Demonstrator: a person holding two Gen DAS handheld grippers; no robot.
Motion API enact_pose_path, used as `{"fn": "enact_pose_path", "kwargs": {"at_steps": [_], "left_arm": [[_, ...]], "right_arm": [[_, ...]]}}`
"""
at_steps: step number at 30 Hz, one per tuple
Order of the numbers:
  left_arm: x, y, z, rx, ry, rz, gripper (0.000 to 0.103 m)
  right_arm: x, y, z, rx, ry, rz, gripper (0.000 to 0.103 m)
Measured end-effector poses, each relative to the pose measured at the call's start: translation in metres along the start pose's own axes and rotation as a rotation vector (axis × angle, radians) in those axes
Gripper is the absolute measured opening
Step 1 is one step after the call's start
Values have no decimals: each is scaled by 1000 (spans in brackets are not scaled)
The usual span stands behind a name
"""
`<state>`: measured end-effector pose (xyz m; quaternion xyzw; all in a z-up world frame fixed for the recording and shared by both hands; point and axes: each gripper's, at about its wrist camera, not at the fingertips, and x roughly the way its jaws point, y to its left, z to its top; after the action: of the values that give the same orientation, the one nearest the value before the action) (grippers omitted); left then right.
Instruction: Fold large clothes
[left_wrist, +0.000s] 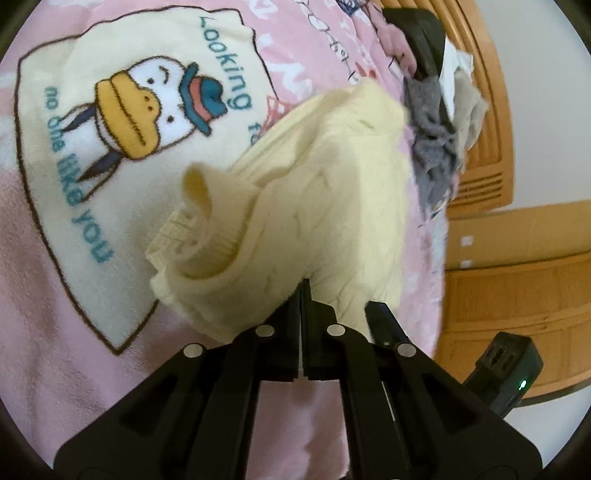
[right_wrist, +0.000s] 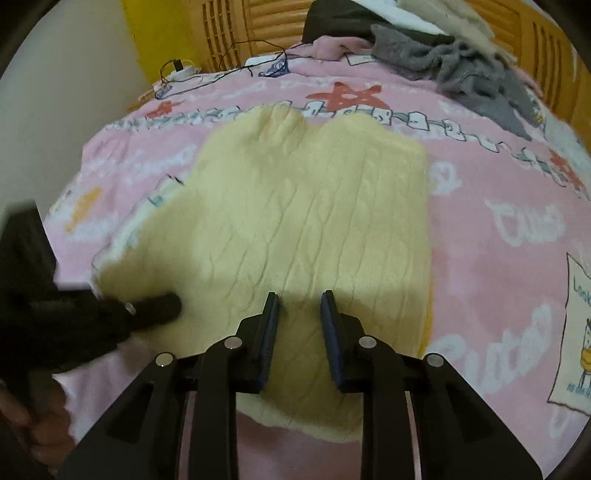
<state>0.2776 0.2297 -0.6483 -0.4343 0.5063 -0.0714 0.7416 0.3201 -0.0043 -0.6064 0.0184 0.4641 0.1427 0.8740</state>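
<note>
Sweater looks soft, floppy, light; best gripped at its hem. Left gripper pinches its edge. Right gripper hovers open, empty.

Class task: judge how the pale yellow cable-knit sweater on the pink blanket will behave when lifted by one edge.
The pale yellow cable-knit sweater is probably floppy: where the left gripper pinches it, the fabric bunches and droops. Its thick knit suggests some weight, so the free part would likely hang and drag. The fleecy pink blanket may cling rather than let it slide.
</note>
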Motion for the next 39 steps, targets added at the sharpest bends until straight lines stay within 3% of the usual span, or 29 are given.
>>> {"fn": "enact_pose_path", "kwargs": {"at_steps": [1,4,7,8,9,11,13,15,18,19,21,22,24,25,33,36,39], "left_arm": [[5,-6,-3,50,-27,54,3],[17,-16,-8,108,-100,117,3],[13,-16,-3,61,-98,100,3],[9,-17,-2,53,-90,89,3],[3,-18,-1,51,-75,87,2],[-22,-36,0,118,-58,146,3],[-45,-61,4,225,-70,201,3],[-61,-90,18,344,-8,188,3],[-49,-125,42,506,190,123,4],[-40,-135,48,585,219,147,27],[-20,-143,58,710,229,264,96],[-7,-142,65,746,243,310,96],[12,-129,78,710,303,379,96],[17,-120,86,670,323,374,96],[48,-69,133,375,465,101,96],[63,-60,134,360,494,64,96],[87,-45,137,285,546,9,96]], "right_arm": [[6,-4,-3,32,-9,20,23],[19,-10,0,87,-49,55,23],[0,-16,4,164,-32,121,28],[-19,-22,4,199,-23,171,43],[-27,-24,4,217,-28,189,65],[-70,-42,-8,294,-119,182,82],[-90,-60,-15,355,-149,192,83],[-89,-80,-15,404,-111,217,83],[-72,-100,-2,443,-86,234,83],[-61,-105,5,459,-67,255,83],[-40,-107,19,484,-29,260,83],[-34,-107,22,489,-17,263,83],[-17,-107,29,508,31,259,83],[-13,-107,30,507,49,268,83],[32,-110,45,382,176,253,83],[42,-106,44,332,157,198,85],[54,-107,42,376,137,276,86]]}}
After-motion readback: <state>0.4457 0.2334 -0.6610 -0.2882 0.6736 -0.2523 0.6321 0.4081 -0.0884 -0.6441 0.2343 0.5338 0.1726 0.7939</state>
